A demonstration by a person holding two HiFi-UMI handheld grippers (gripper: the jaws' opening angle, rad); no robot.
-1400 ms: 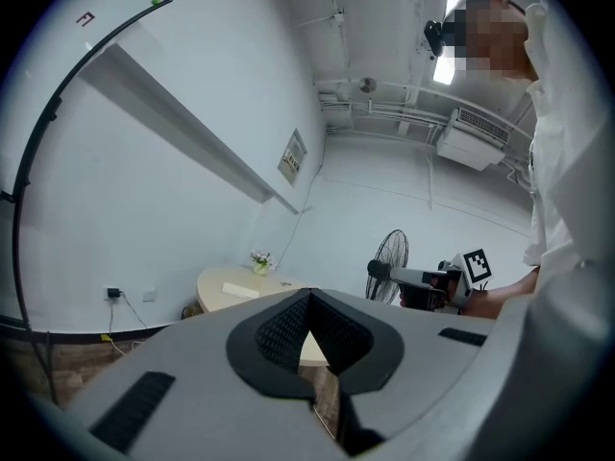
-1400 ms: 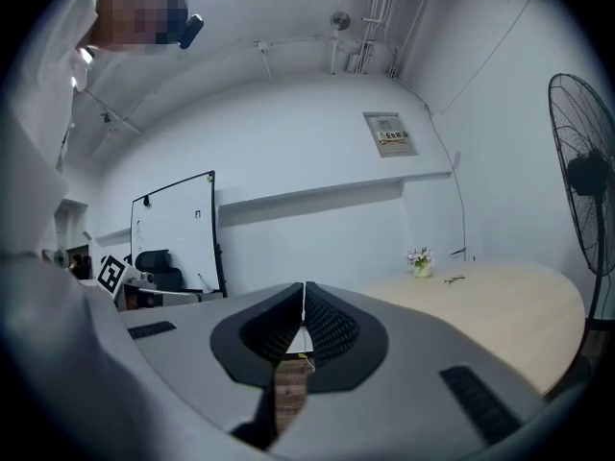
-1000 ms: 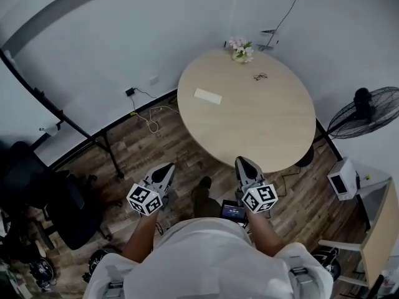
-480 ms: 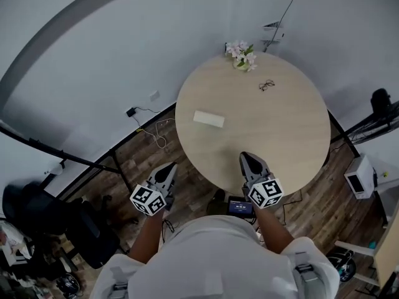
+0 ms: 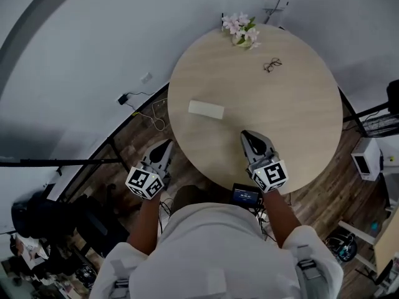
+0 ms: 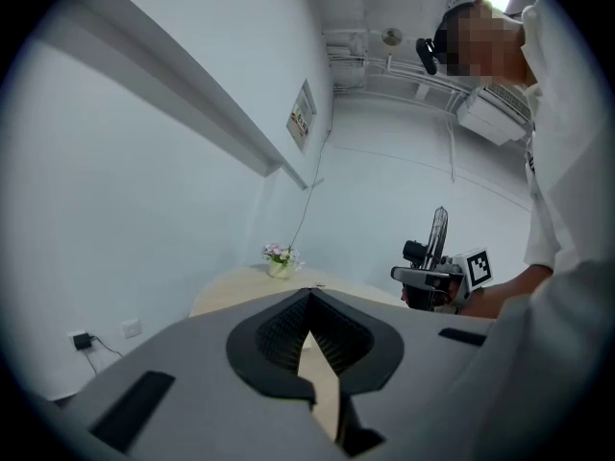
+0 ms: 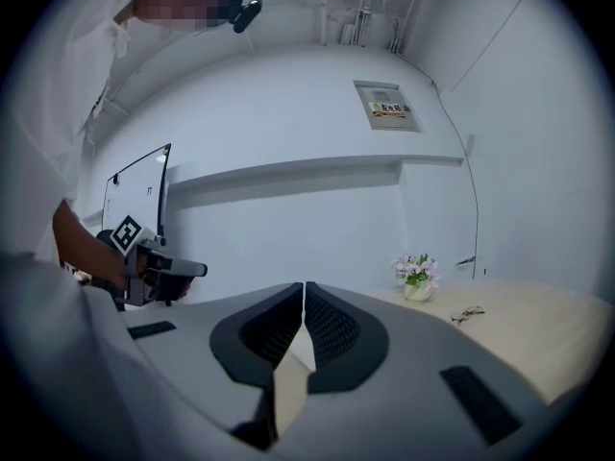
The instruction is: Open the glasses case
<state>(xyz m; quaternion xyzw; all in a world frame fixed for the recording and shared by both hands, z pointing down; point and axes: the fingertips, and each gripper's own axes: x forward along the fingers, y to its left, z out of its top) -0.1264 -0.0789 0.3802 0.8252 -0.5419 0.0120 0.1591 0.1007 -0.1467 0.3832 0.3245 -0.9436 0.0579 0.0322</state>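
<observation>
A white closed glasses case (image 5: 206, 109) lies on the left part of the round wooden table (image 5: 299, 123). A pair of glasses (image 5: 272, 65) rests at the far side, near a small vase of flowers (image 5: 240, 28). My right gripper (image 5: 245, 134) is shut and empty, over the table's near edge, right of and nearer than the case. My left gripper (image 5: 167, 143) is shut and empty too, off the table's left edge above the floor. In the right gripper view the shut jaws (image 7: 304, 284) point toward the flowers (image 7: 416, 277) and glasses (image 7: 468, 312).
A black fan (image 5: 393, 95) and a white box-like device (image 5: 365, 157) stand right of the table. A cable with a plug (image 5: 124, 98) lies on the wooden floor by the wall. Dark chairs (image 5: 37, 217) crowd the lower left.
Both grippers have moved forward toward the table, still shut. The right one now reaches over the table's near edge, and the table sits closer in the head view.
</observation>
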